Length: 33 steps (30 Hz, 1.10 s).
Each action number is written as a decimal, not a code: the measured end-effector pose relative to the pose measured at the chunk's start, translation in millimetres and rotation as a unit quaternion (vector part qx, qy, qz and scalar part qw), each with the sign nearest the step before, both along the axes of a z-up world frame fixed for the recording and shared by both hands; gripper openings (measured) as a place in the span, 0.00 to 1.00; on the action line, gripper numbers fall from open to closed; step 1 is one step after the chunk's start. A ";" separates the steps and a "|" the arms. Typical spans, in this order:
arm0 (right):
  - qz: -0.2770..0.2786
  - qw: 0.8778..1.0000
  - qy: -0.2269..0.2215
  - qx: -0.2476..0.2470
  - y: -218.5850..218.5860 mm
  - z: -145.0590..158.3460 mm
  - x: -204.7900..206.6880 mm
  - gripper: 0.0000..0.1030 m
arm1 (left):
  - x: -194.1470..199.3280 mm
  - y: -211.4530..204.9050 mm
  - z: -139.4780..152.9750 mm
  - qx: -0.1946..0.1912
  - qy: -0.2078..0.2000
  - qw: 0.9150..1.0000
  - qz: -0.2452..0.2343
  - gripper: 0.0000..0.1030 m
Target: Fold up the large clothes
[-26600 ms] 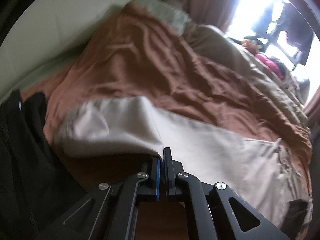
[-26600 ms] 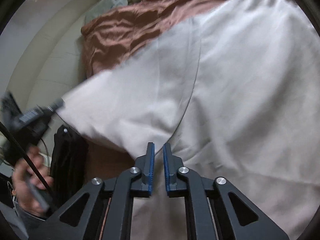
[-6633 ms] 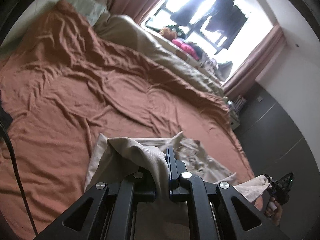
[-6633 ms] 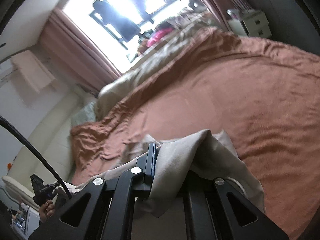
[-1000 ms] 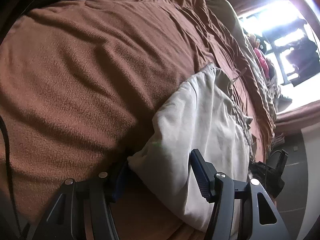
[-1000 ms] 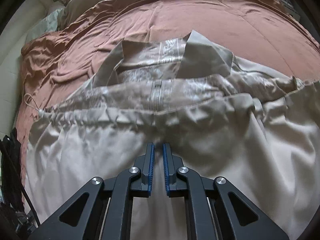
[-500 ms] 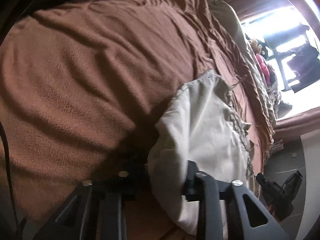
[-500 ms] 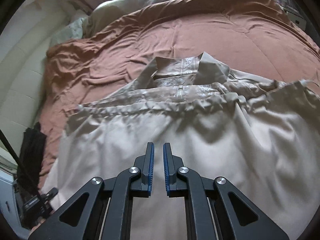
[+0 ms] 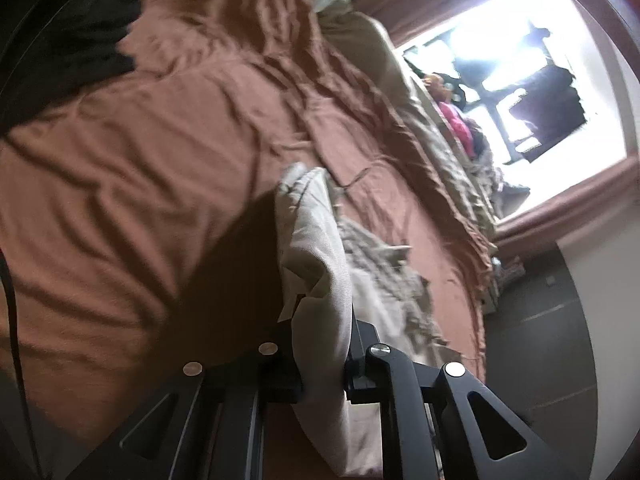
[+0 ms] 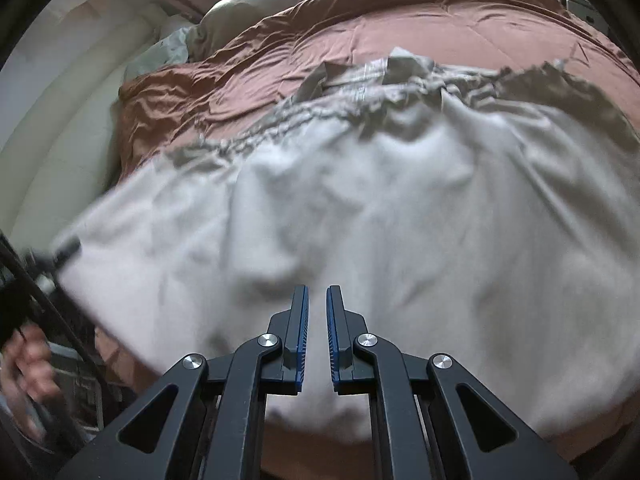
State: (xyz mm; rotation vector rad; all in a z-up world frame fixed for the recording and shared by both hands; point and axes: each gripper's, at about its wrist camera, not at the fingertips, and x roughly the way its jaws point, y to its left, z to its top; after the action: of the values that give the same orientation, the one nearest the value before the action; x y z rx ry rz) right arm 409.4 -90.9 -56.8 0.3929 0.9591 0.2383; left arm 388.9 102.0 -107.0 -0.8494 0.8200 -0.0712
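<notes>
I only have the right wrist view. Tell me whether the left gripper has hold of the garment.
Observer: Yes. In the left wrist view the left gripper has just closed on a bunched edge of the beige garment, and the cloth runs up between its fingers.
Operator: Say what lies to the left of that edge.
Observer: Bare brown bedspread, with a dark shadow next to the cloth.
Operator: Report anything else on that side of the bed.
Observer: A black garment lies at the top left corner, on the bedspread's edge.
Operator: Describe what is beyond the bed.
Observer: A bright window with dark clothes hanging in it.
</notes>
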 end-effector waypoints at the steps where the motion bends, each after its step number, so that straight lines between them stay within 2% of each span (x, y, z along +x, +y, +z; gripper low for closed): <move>1: 0.004 1.000 0.002 0.004 1.5 -1.9 -3.6 0.05 | 2.1 -3.4 6.0 0.001 -0.005 1.000 -0.004 0.13; 7: -0.004 1.000 0.018 -0.022 9.2 -19.4 -26.1 0.05 | 11.5 -32.4 48.6 0.002 -0.043 0.998 -0.037 0.12; 10: -0.019 0.999 0.030 -0.006 4.5 -27.7 -29.3 0.05 | 15.1 -51.8 69.0 0.005 -0.061 0.997 -0.056 0.12; 16: -0.004 0.999 0.049 0.011 2.1 -31.5 -28.9 0.05 | 23.1 -103.1 99.5 0.010 -0.086 0.991 -0.106 0.12; 20: -0.007 0.997 0.044 0.060 -16.9 -19.9 -33.5 0.06 | 28.2 -140.1 118.1 0.014 -0.098 0.985 -0.140 0.12; 24: -0.017 0.991 -0.016 0.128 -58.0 19.6 -62.1 0.07 | 32.3 -173.8 134.2 0.019 -0.108 0.979 -0.171 0.12; 26: -0.038 0.989 -0.047 0.134 -86.4 42.0 -81.4 0.14 | 34.2 -192.9 139.0 0.023 -0.111 0.976 -0.186 0.12; 27: -0.051 0.987 -0.061 0.137 -101.6 51.3 -91.0 0.30 | 34.1 -200.5 140.2 0.024 -0.112 0.975 -0.193 0.12; 28: -0.063 0.985 -0.076 0.143 -116.6 59.3 -100.7 0.51 | 35.5 -210.3 140.7 0.025 -0.112 0.973 -0.200 0.12; 29: -0.077 0.982 -0.091 0.145 -131.1 66.4 -110.7 0.59 | 37.4 -220.8 140.4 0.025 -0.111 0.972 -0.207 0.12; 30: -0.090 0.980 -0.102 0.145 -146.2 72.5 -121.3 0.62 | 39.2 -228.7 139.4 0.025 -0.109 0.971 -0.211 0.12; 33: -0.124 0.974 -0.118 0.151 -184.3 78.8 -152.4 0.62 | 43.0 -257.6 135.7 0.027 -0.105 0.967 -0.229 0.12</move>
State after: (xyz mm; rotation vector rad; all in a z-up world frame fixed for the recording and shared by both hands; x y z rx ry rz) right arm 257.0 -275.2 22.0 0.7419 0.6310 0.1974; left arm 431.9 -155.6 28.6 -0.5758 0.8006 -0.5357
